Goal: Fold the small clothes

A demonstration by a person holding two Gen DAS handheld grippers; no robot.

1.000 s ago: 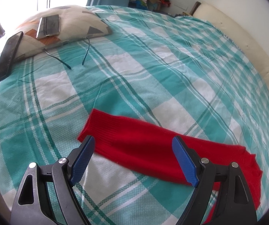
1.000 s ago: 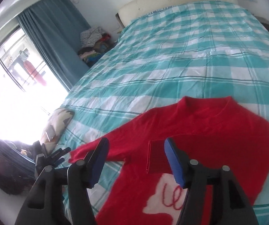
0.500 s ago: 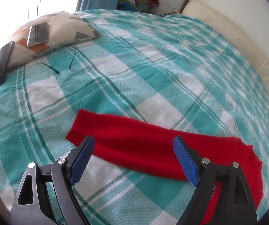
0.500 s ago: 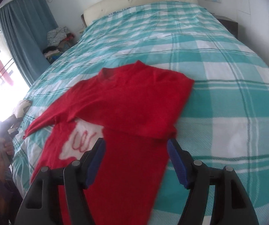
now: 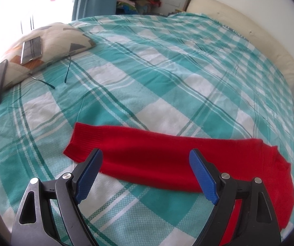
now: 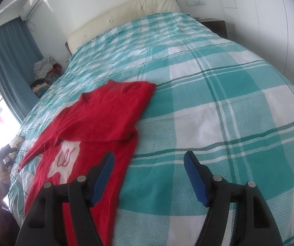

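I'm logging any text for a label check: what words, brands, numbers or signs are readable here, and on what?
None can be read.
Red sweater: the white patch carries red looping stitching, but it spells no legible word.
Air conditioner: any badge is too small to read.
Phones on the pillow: screens show no readable text.

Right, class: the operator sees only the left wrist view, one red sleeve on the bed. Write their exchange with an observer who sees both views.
Operator: Is the other sleeve folded yet?
Observer: Yes, the other sleeve lies folded across the sweater, over its chest.
Operator: Anything on the front?
Observer: A white patch with red squiggles.
Operator: Is the right gripper holding anything?
Observer: No, the right gripper is open over the bed.
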